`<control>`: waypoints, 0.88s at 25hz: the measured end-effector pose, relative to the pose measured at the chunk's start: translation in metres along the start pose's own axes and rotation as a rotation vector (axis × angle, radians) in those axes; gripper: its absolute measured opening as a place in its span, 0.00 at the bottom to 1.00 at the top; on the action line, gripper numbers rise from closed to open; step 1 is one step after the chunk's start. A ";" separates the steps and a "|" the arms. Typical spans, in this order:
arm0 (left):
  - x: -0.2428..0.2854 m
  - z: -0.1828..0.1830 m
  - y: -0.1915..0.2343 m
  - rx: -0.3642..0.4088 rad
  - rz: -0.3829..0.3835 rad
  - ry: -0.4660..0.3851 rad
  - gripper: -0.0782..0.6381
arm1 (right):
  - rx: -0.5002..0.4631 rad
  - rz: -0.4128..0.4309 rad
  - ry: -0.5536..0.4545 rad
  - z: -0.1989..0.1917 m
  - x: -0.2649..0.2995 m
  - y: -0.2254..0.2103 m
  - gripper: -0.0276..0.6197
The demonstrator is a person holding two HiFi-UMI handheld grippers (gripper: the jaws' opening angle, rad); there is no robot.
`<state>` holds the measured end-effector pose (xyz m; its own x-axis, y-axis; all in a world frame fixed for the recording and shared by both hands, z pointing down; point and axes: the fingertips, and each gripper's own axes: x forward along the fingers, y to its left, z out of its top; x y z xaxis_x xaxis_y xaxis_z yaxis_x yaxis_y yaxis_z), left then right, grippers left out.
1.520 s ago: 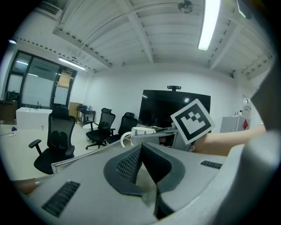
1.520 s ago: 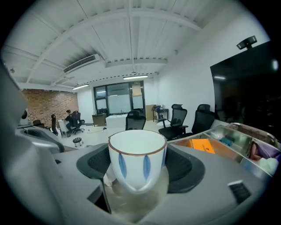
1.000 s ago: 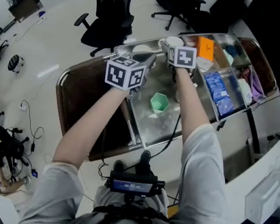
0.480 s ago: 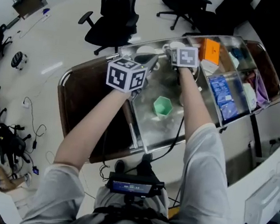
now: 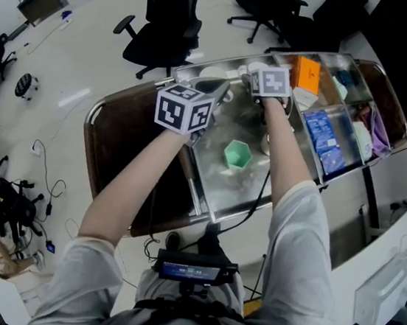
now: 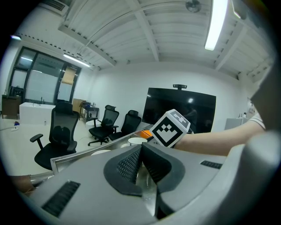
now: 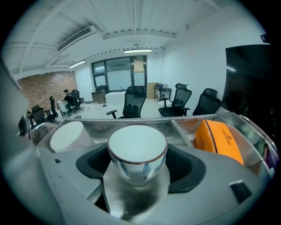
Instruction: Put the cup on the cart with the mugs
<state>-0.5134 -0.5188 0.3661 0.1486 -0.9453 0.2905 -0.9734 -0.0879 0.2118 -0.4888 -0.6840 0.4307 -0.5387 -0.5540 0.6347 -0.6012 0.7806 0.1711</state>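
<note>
One white ceramic cup (image 7: 137, 149) fills the right gripper view. It is glossy and tapers to a narrower base, with a thin brown line round its rim and blue upright strokes down its side. It stands upright between the jaws of the right gripper (image 7: 140, 165), which are spread wide and grip it by the upper wall, a black pad (image 7: 92, 165) on either side. Beneath it is the shiny steel floor of the metal cart (image 7: 94, 124); whether the base touches that floor I cannot tell. A plain white mug (image 7: 66, 137) sits just beside the cup at 10 o'clock. An orange packet (image 7: 218, 140) lies at 3 o'clock, beyond a steel divider. In the head view a green hexagonal cup (image 5: 236, 153) stands on the same steel tray at 6 o'clock of the right gripper, well apart from it. The left gripper (image 6: 141, 147) is at 8 o'clock of the right one, its jaws closed together with nothing between them.
</note>
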 end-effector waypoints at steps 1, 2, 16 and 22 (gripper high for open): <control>0.000 0.000 -0.001 0.000 -0.002 0.000 0.11 | -0.016 -0.018 0.004 -0.001 -0.001 -0.004 0.66; 0.000 0.000 -0.002 0.000 -0.004 0.000 0.11 | -0.008 0.031 0.004 -0.002 -0.001 0.005 0.66; -0.016 0.003 -0.015 0.010 -0.013 -0.010 0.11 | 0.050 0.229 -0.015 -0.005 -0.031 0.041 0.73; -0.033 0.013 -0.034 0.034 -0.037 -0.029 0.11 | 0.068 0.215 -0.091 0.010 -0.074 0.037 0.73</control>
<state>-0.4873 -0.4886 0.3376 0.1804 -0.9497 0.2558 -0.9727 -0.1337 0.1896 -0.4764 -0.6170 0.3826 -0.7075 -0.4038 0.5800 -0.5038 0.8637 -0.0133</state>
